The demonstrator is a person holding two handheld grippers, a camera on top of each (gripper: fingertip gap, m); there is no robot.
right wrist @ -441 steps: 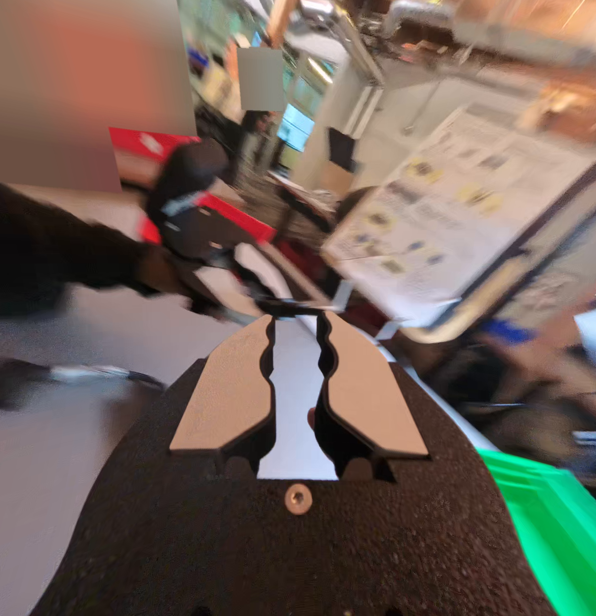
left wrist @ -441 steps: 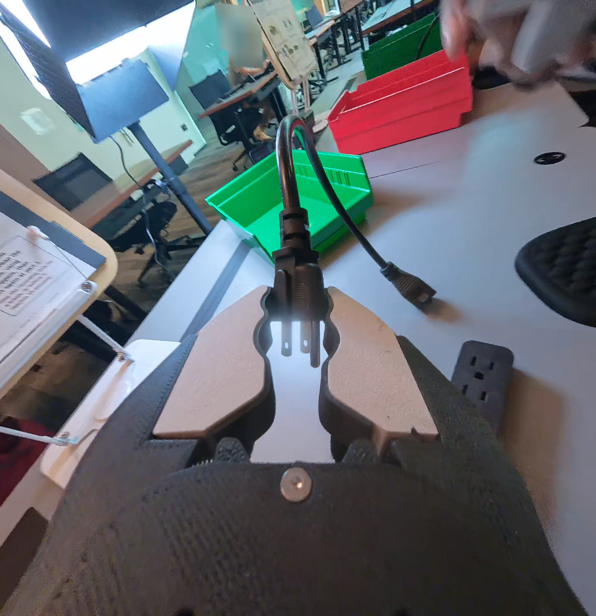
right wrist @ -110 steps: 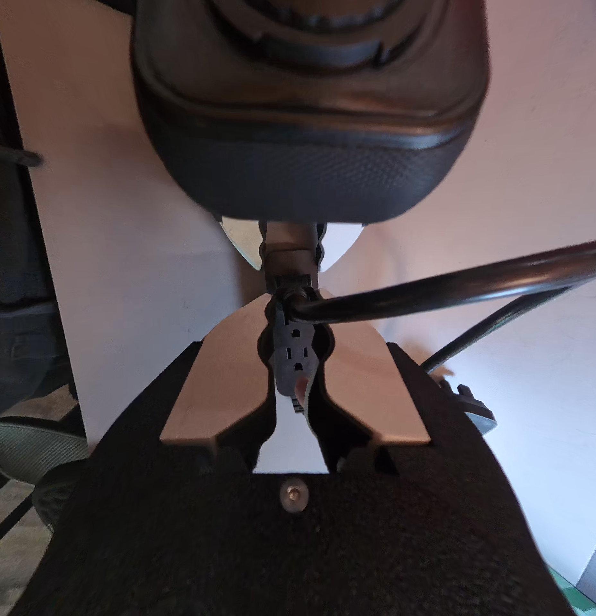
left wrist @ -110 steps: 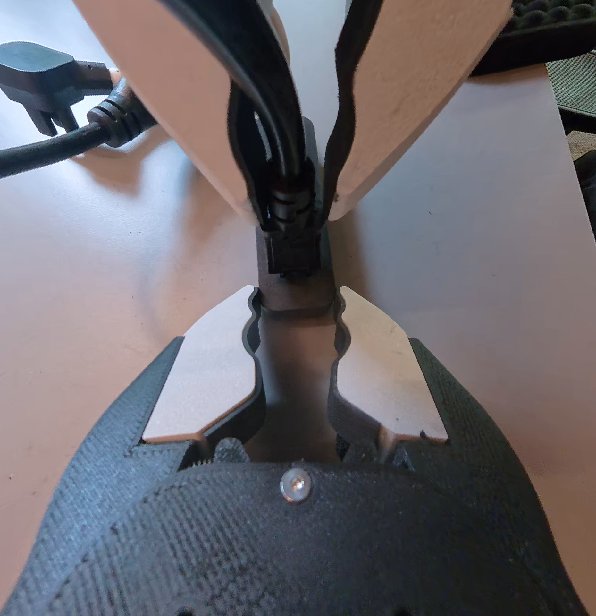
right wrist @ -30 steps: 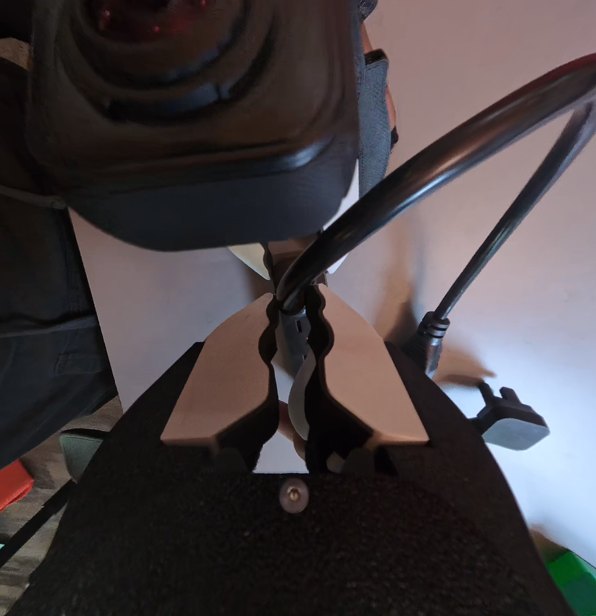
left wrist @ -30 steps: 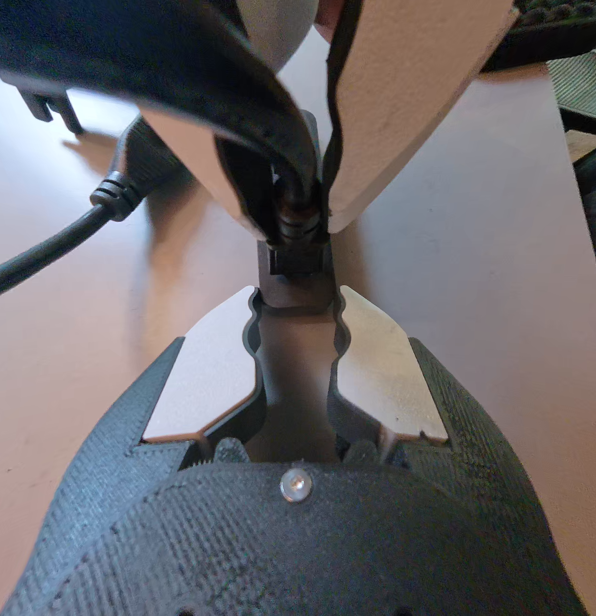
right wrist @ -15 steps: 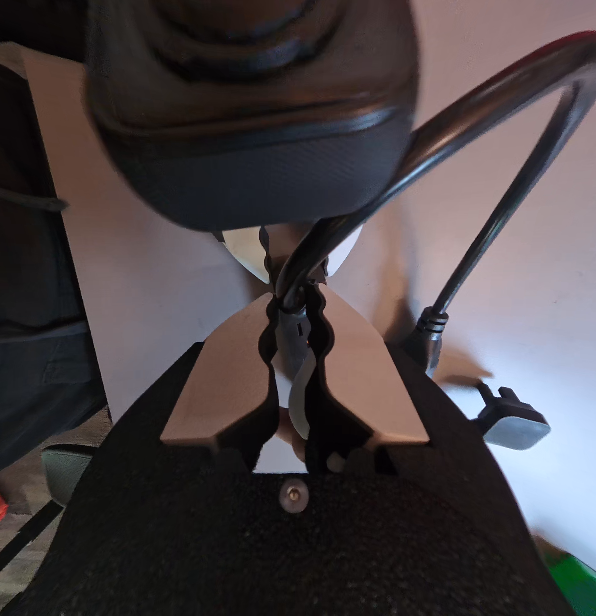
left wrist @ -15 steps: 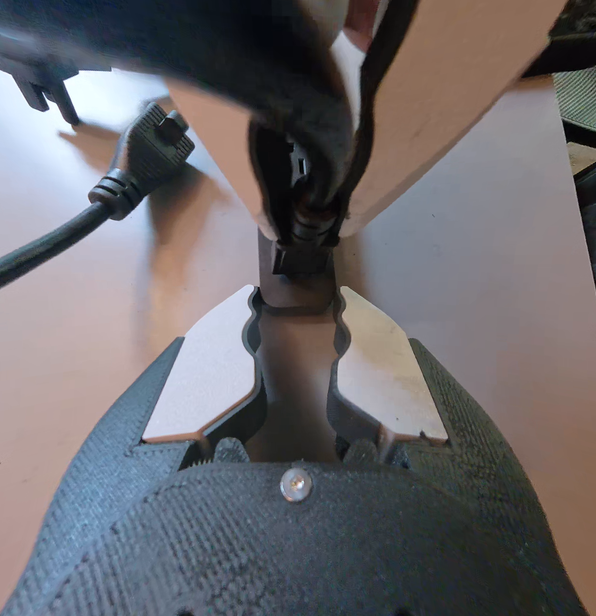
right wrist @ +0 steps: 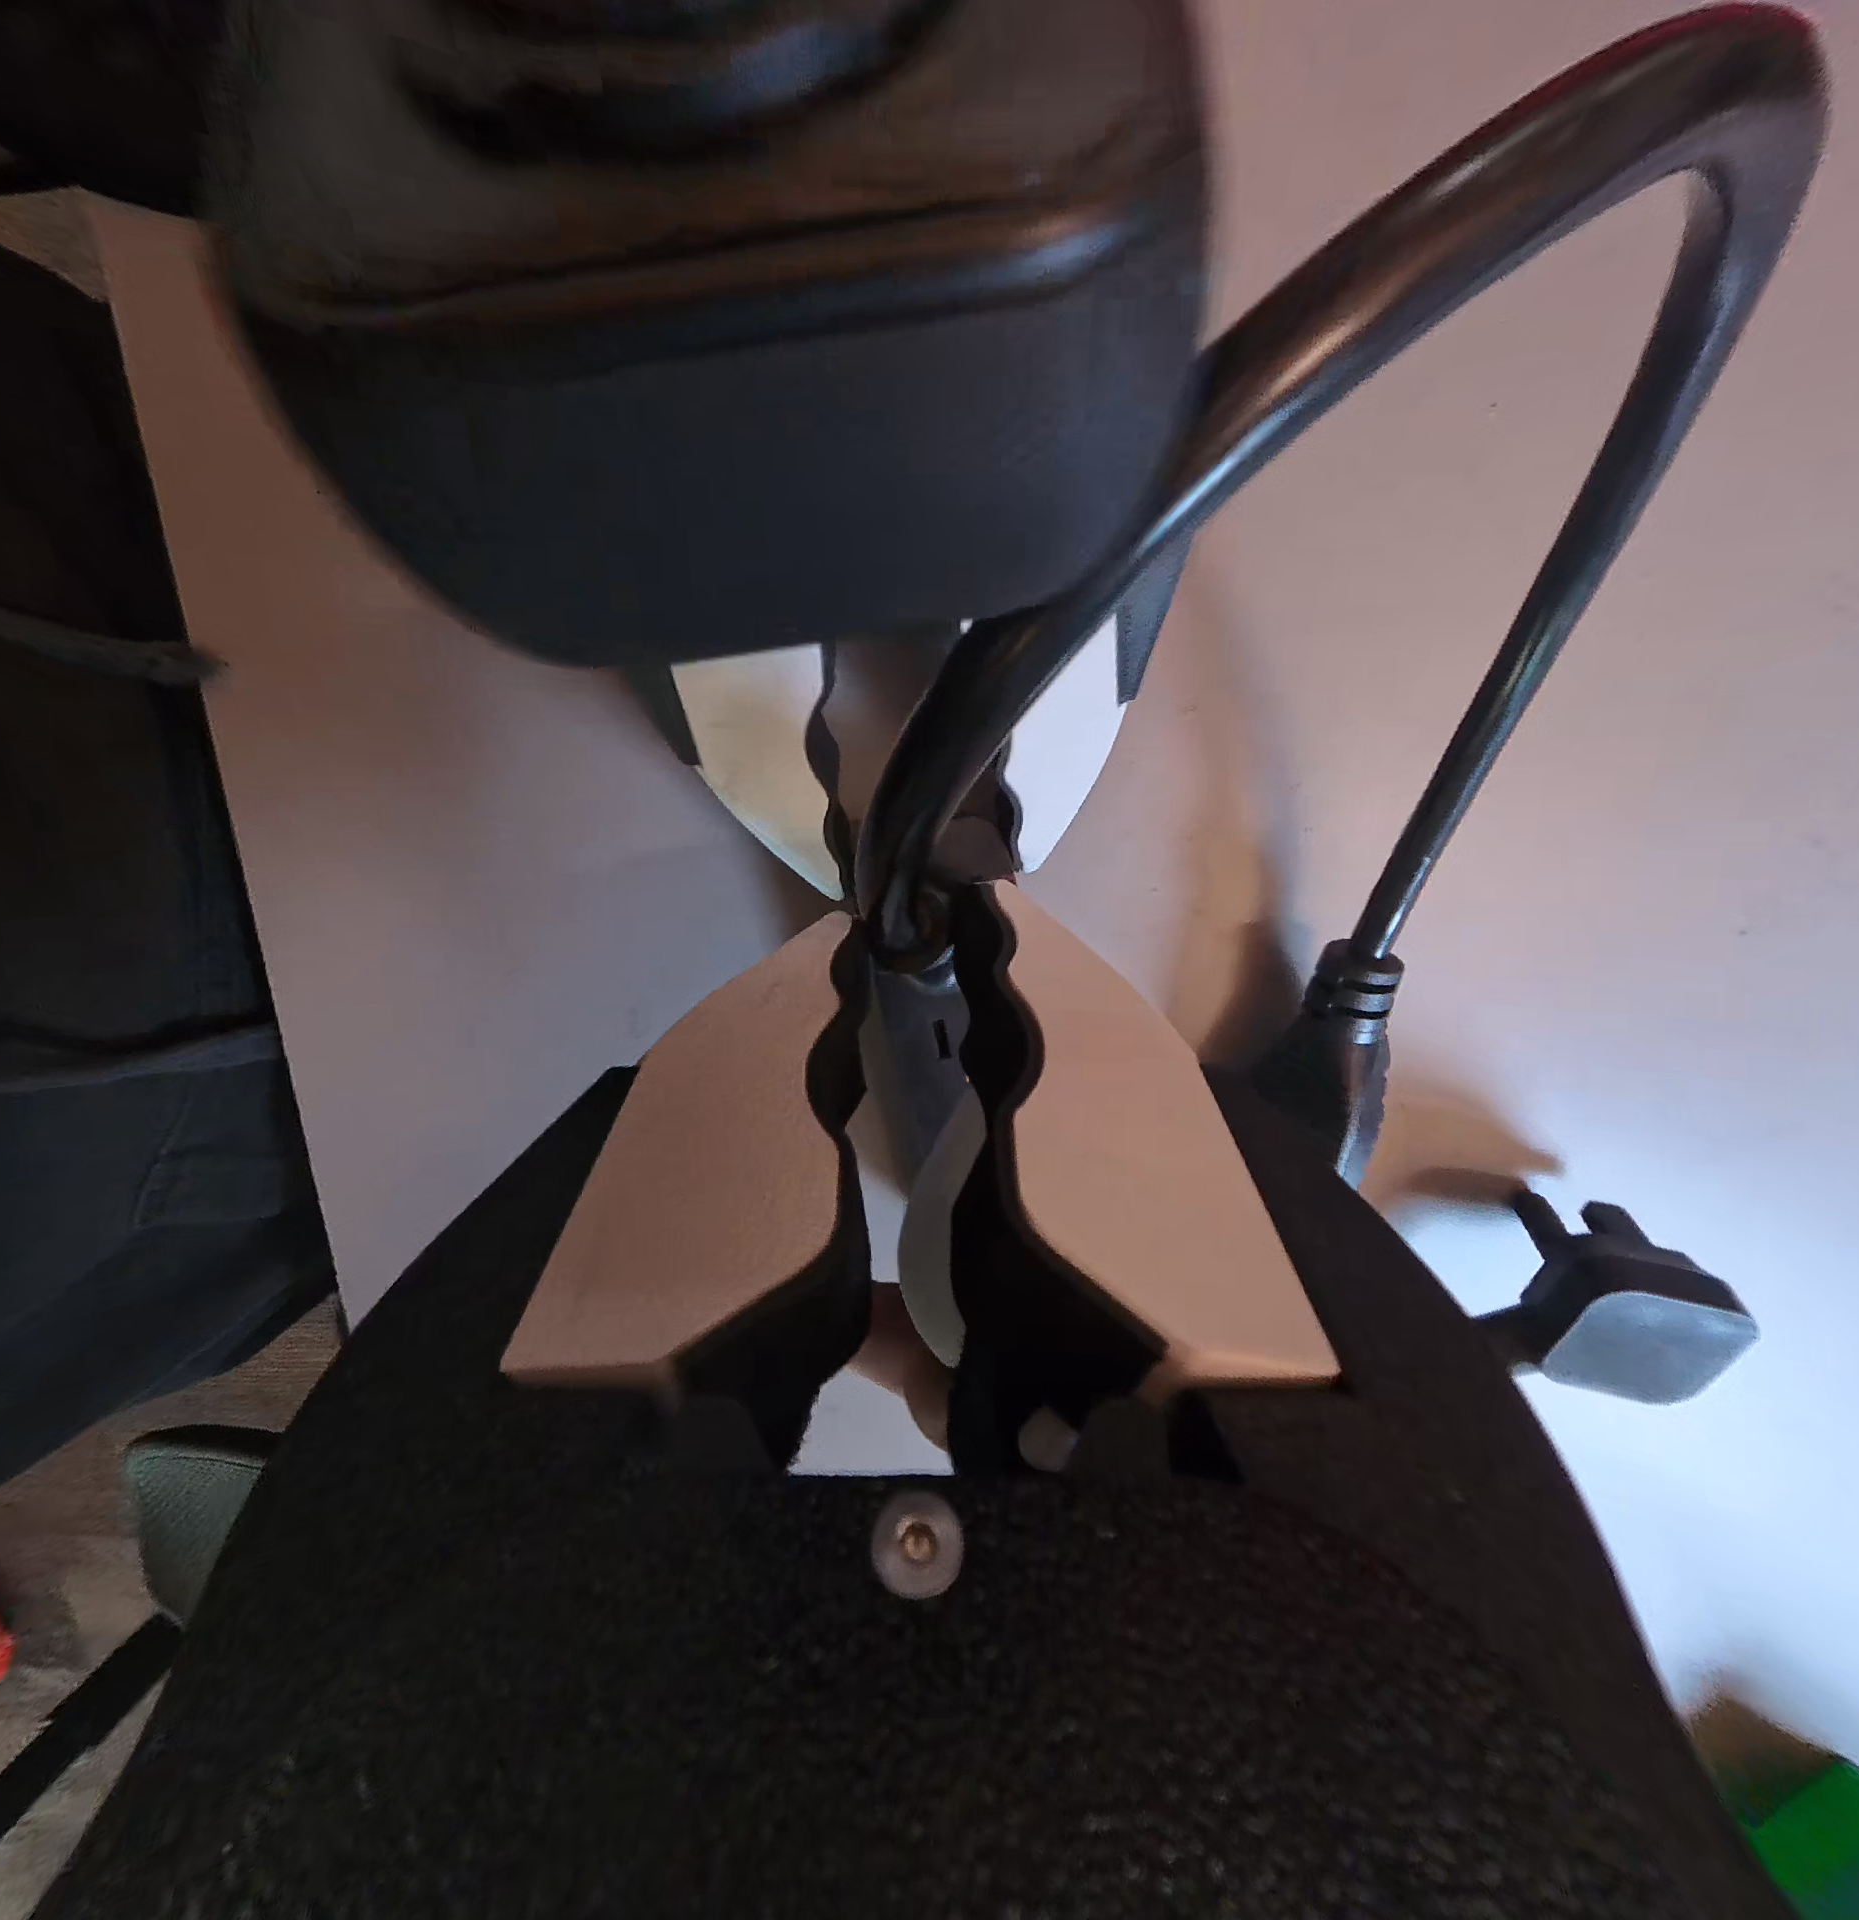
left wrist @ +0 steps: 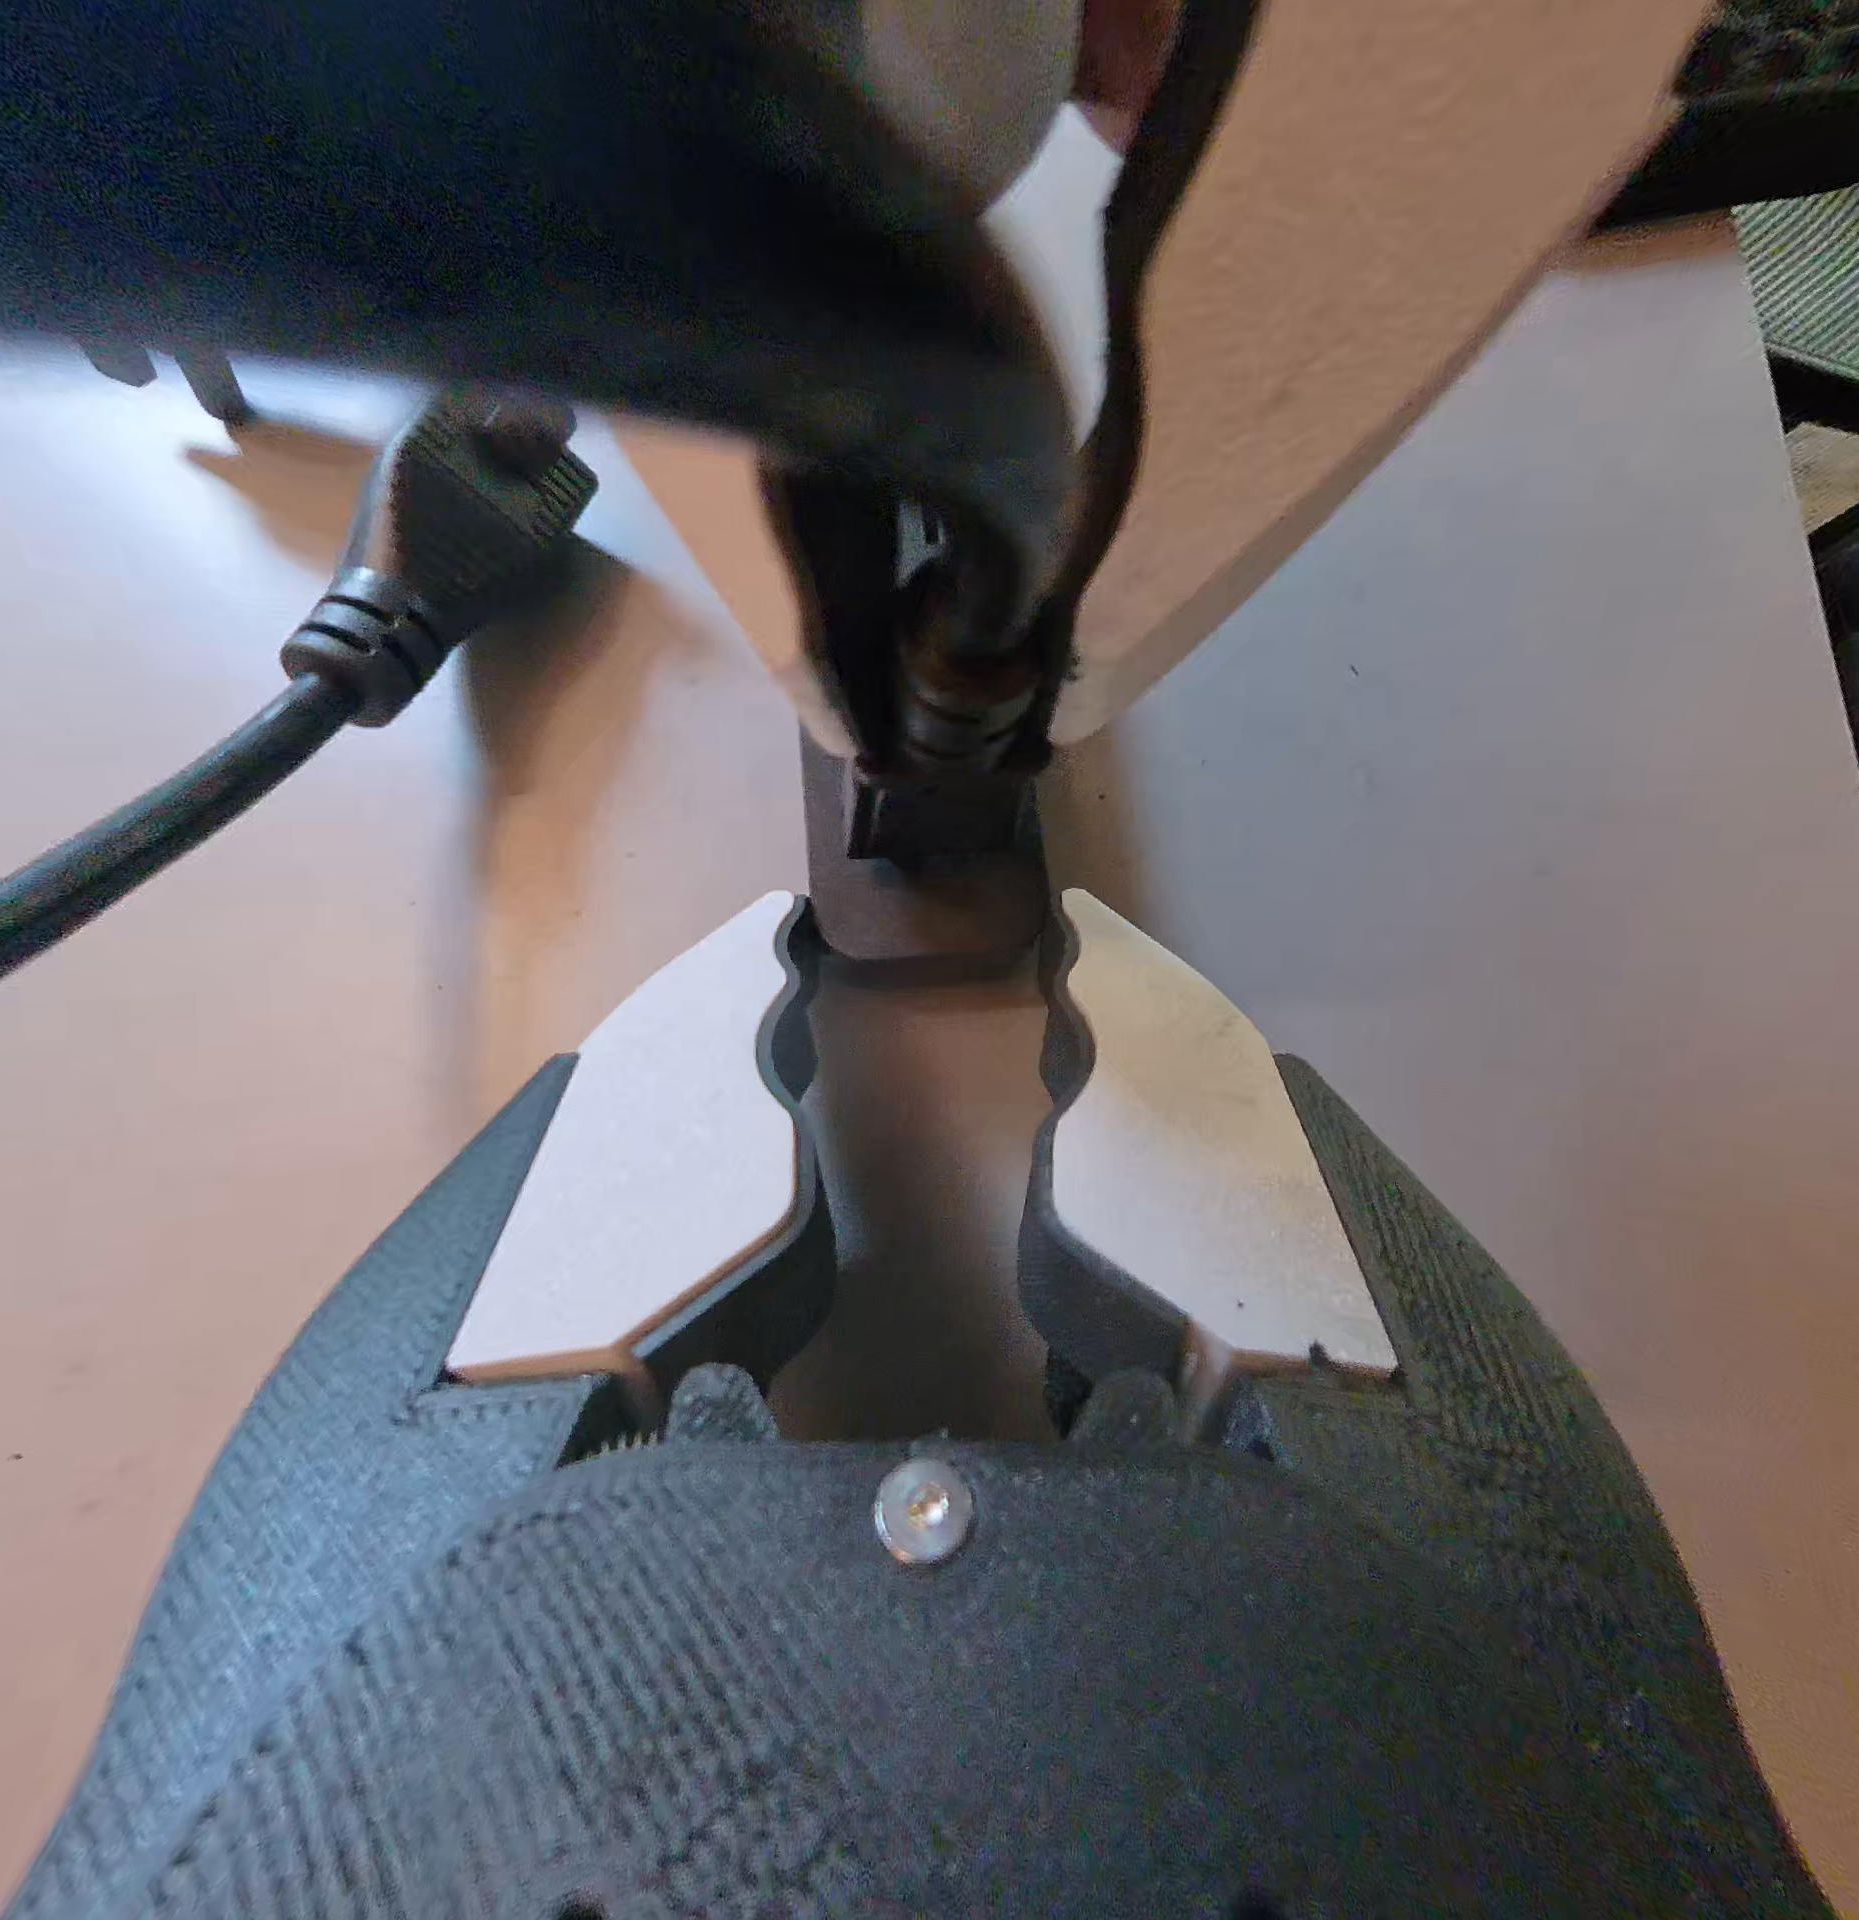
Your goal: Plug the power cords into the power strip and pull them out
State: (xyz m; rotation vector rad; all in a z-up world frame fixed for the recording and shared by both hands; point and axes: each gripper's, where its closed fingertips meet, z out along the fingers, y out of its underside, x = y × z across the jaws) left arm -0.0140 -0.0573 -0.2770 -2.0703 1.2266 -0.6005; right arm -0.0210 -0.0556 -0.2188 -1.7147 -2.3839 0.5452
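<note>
Grippers meet nose to nose over a pale tabletop (left wrist: 1424,831); the left gripper (left wrist: 925,935), a black textured tool with two pale flat fingers, has its tips set against the near end of a dark grey rectangular power strip (left wrist: 920,914) lying flat on the surface, holding that end between them; the right gripper (right wrist: 909,935), of the same build, faces it from the far side and is closed around the black moulded plug (left wrist: 935,821) of a thick black power cord (right wrist: 1424,312); in the left wrist view the plug sits on the strip's upper face, though whether its prongs are fully seated cannot be told; from the plug the cord rises, arches high over the table and drops to a ribbed strain relief on a black connector (right wrist: 1330,1049) resting on the tabletop beside the right gripper; just beyond that connector lies a dark flat-backed plug (right wrist: 1631,1320), prongs turned toward the connector; the left gripper's black body fills the upper part of the right wrist view, blurred; a sliver of green bin (right wrist: 1818,1829) shows at the lower right corner there, and a black mesh chair (left wrist: 1798,114) edges the upper right of the left wrist view.
</note>
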